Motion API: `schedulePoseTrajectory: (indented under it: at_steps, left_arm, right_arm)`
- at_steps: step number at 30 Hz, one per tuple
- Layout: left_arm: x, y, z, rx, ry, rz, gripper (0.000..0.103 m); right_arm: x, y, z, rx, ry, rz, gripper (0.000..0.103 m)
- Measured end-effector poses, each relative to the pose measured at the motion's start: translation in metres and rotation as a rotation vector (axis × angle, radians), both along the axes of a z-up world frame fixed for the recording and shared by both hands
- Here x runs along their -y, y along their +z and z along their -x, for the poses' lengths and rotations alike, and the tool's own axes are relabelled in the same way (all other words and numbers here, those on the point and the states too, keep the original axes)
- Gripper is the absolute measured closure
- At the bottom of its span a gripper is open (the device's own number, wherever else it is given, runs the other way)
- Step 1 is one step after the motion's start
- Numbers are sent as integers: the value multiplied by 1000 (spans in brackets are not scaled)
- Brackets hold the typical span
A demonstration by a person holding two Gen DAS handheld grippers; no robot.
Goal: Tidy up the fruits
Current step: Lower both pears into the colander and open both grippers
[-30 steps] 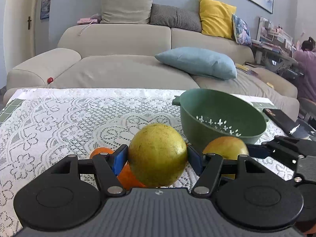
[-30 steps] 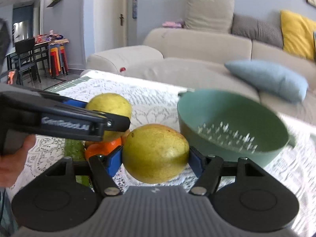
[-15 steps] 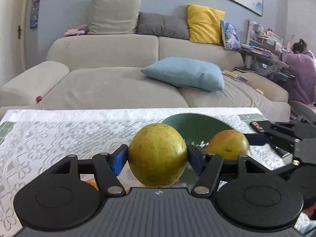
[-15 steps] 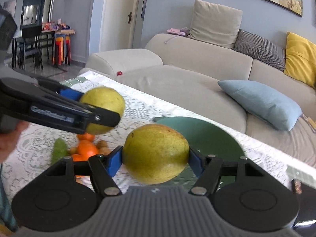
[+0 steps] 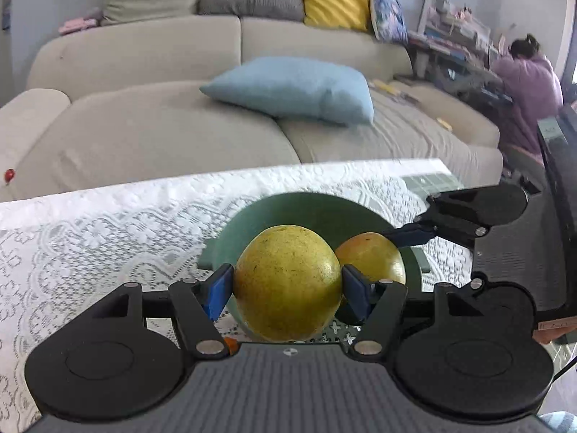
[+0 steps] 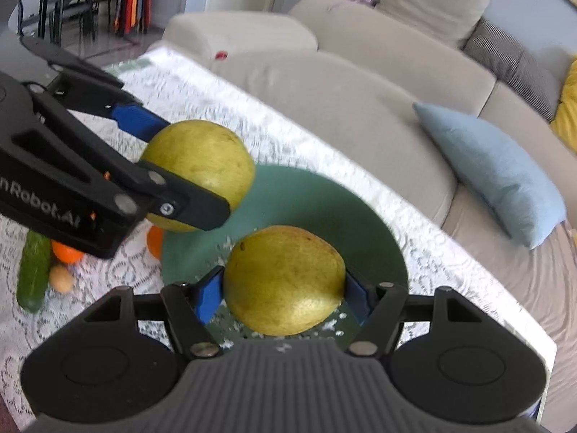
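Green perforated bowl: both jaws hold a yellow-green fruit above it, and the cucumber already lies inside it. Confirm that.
Wrong on the cucumber. The right wrist view shows the green cucumber lying on the white lace tablecloth beside the green perforated bowl, not inside. Both round yellow-green fruits are indeed held above it.

text: "n Robot.AI", partly cut | on: left tool side

Both wrist cams close, angled down twd sofa; share green bowl.
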State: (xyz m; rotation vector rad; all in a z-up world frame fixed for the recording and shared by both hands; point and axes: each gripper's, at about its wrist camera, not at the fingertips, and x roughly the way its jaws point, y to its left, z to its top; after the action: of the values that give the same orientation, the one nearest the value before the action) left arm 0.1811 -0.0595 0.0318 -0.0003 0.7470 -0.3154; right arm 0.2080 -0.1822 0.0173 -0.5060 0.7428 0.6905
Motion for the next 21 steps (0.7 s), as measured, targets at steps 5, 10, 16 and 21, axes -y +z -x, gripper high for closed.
schedulePoseTrajectory:
  at_steps: [5, 10, 16, 21]
  left_arm:
    - [9, -9, -18, -71, -40, -34, 28]
    - [16, -17, -29, -125, -87, -97, 28]
    - [20, -25, -40, -184, -120, -126, 28]
    - [23, -33, -46, -231, -134, -148, 28]
  right_arm:
    - [-3, -10, -21, -98, 25, 34, 36]
    - [-9, -20, -35, -164, 57, 82, 36]
    - [-13, -29, -49, -248, 73, 108, 36]
    - [-12, -37, -45, -298, 81, 122, 36]
